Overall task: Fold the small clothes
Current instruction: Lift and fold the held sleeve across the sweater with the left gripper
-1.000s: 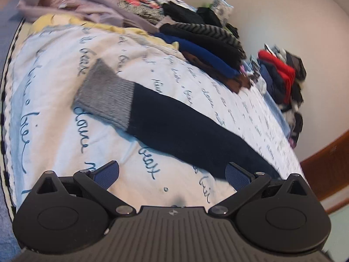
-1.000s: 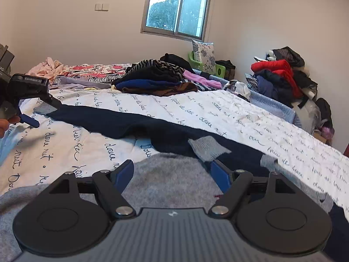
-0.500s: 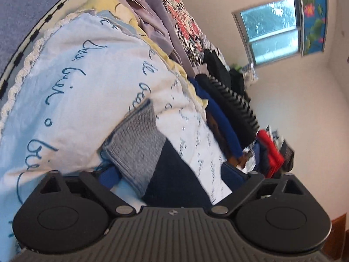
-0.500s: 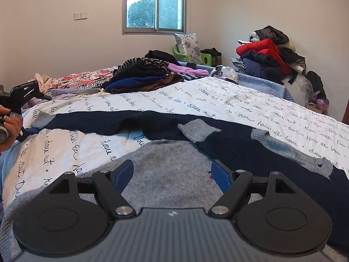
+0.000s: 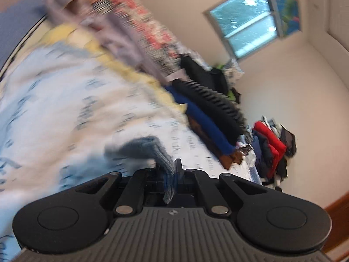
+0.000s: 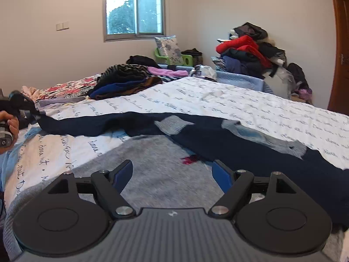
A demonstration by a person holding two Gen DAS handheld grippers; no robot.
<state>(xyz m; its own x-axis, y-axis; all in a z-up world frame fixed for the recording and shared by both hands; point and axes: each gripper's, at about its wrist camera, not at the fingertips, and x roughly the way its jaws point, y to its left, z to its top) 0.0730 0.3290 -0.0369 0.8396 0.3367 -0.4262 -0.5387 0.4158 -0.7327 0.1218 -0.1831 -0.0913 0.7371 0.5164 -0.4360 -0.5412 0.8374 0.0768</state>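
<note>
White script-printed bedspread (image 6: pixel 218 100) under a window (image 6: pixel 134 11); left gripper (image 5: pixel 172 174) pinches the grey cuff (image 5: pixel 161 155); right gripper (image 6: pixel 172 174) gapes.

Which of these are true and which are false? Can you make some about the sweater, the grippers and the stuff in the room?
1. The left gripper is shut on the grey cuff. True.
2. The right gripper holds the sweater. False: it is open, nothing pinched.
3. The sweater lies on the bed. True.
4. The window is covered by a curtain. False: trees show through it.
5. Red clothes top a pile by the wall. True.
</note>
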